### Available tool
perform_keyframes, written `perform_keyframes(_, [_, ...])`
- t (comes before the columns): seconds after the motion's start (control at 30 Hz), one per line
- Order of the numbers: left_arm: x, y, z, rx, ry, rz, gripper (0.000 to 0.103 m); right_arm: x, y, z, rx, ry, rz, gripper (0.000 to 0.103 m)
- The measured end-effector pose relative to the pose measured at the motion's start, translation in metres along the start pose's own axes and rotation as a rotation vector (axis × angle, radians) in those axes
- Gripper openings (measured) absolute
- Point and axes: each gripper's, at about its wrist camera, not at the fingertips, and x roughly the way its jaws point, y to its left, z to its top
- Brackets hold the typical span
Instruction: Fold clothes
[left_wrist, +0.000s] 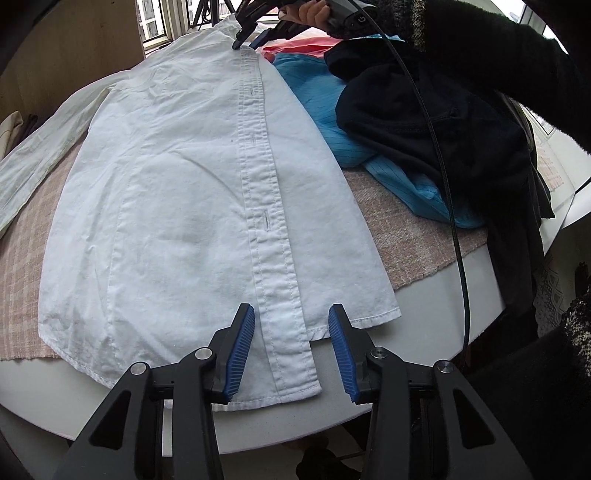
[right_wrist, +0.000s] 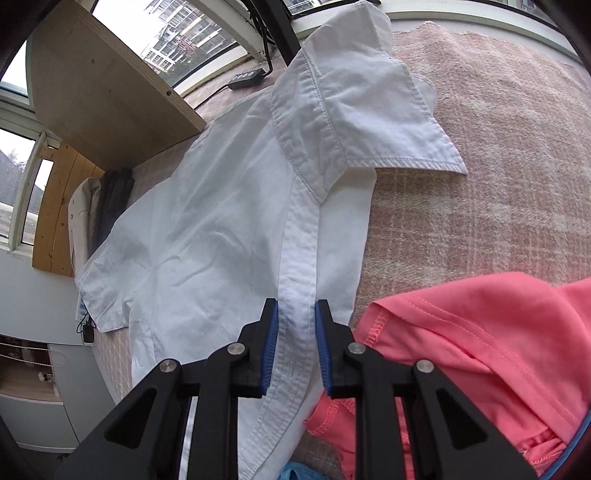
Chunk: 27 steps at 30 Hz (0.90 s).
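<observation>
White shirt (left_wrist: 177, 206) flat on pink cloth (left_wrist: 402, 236) on the table. Left gripper (left_wrist: 291, 317) spread wide over placket at the hem – holding nothing. Right gripper (right_wrist: 294, 306) pinches placket near collar (right_wrist: 354, 110).

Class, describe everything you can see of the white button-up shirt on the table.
The white cotton-looking button-up shirt lies flat and lightly creased on a pink checked woven cloth, collar far, hem near and overhanging the cloth. Its buttonhole placket runs lengthwise; one sleeve stretches sideways. The left claw straddles the placket's hem end, open; the right claw pinches the placket below the collar.
</observation>
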Motion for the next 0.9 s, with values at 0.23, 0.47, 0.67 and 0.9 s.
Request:
perform_keyframes(0.23, [-0.011, 0.019, -0.005, -0.083, -0.011, -0.061, 0.005, -0.005, 0.01, 0.003, -0.011, -0.023, 0.041, 0.004])
perform_keyframes(0.47, [-0.03, 0.014, -0.003, -0.108, -0.069, -0.109, 0.003, -0.023, 0.014, 0.009, -0.015, -0.065, 0.049, 0.003])
perform_keyframes(0.67, [-0.03, -0.008, 0.015, -0.012, -0.088, -0.131, 0.003, -0.035, 0.027, 0.018, -0.092, -0.091, -0.032, 0.003])
perform_keyframes(0.9, [0.005, -0.019, 0.035, 0.05, -0.037, -0.15, 0.003, -0.011, 0.024, 0.021, -0.147, -0.073, -0.158, 0.003])
